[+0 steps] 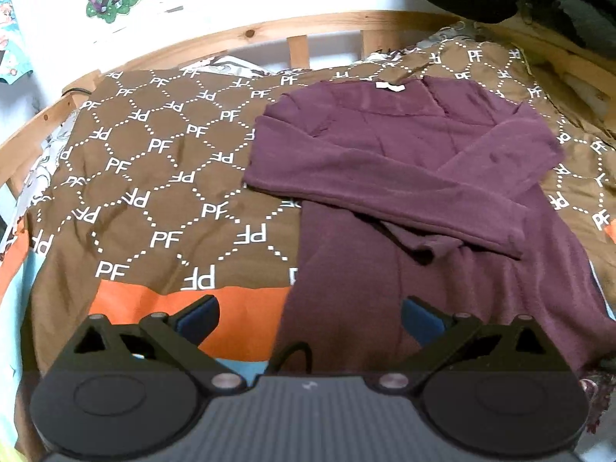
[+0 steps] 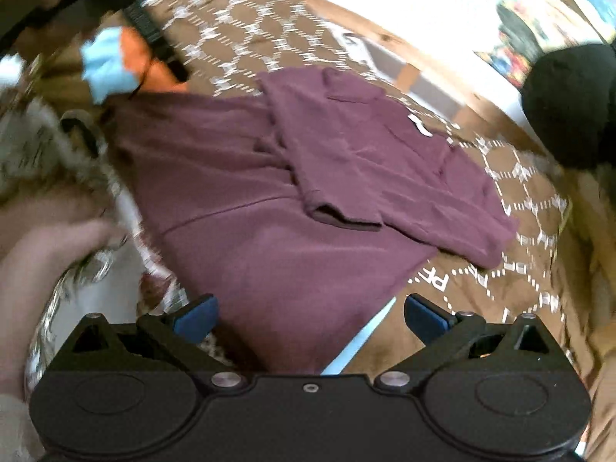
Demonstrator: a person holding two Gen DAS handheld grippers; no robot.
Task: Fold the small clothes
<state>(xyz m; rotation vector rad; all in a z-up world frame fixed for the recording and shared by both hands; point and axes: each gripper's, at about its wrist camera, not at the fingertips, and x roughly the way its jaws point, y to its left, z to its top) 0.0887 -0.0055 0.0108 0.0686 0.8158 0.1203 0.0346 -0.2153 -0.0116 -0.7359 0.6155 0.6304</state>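
A maroon long-sleeved top [image 1: 404,177] lies flat on a brown patterned blanket [image 1: 154,161], both sleeves folded across its chest. My left gripper [image 1: 310,319] is open and empty, just above the top's lower left hem. In the right wrist view the same top [image 2: 292,200] lies with a folded sleeve cuff [image 2: 342,219] near the middle. My right gripper [image 2: 310,317] is open and empty over the top's near hem. The left gripper shows as a dark blur [image 2: 150,30] at the upper left.
A wooden bed rail [image 1: 269,34] runs behind the blanket, with a white wall and posters above. A black rounded object [image 2: 569,104] sits at the right. A hand [image 2: 42,254] and a patterned sleeve show at the left of the right wrist view.
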